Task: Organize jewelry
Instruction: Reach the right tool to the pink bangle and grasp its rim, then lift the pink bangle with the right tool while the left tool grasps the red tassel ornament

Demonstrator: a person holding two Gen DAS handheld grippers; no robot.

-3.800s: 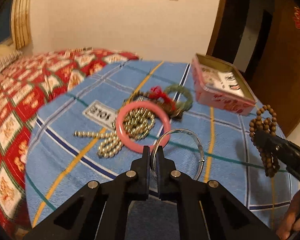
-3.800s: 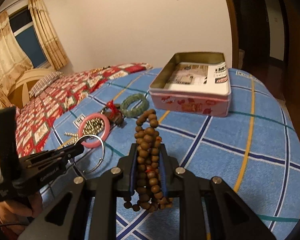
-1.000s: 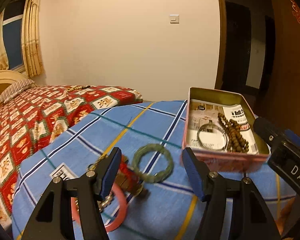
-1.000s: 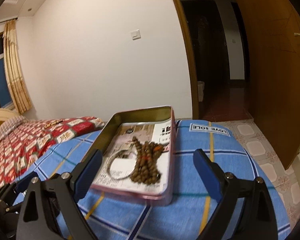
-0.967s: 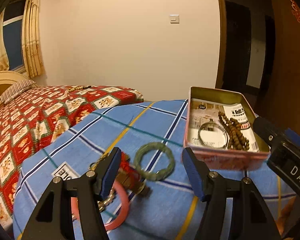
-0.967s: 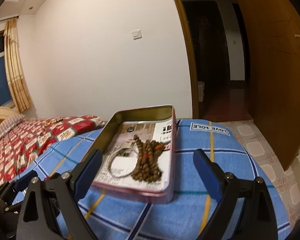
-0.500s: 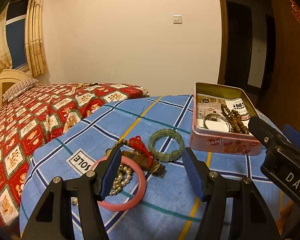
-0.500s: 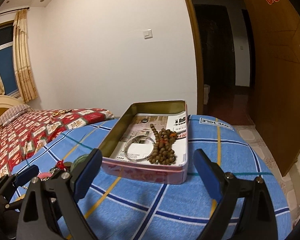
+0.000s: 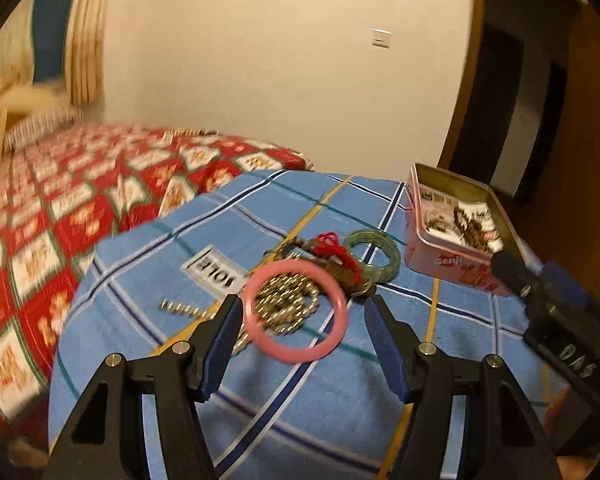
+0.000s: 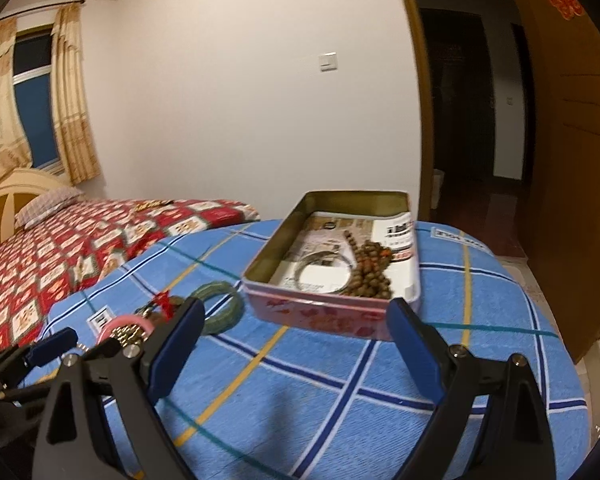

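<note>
In the tin (image 10: 332, 307) now sit 2 pieces, so both empty, wide-open grippers, left gripper (image 9: 300, 322) leading, swing back toward the pink bangle (image 9: 295, 315).

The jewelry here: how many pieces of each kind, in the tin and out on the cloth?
Bangles: 3 (pink, green, silver)
Wooden bead strings: 1
Metal bead chains: 1
Red-tasselled charms: 1
Total: 6
</note>
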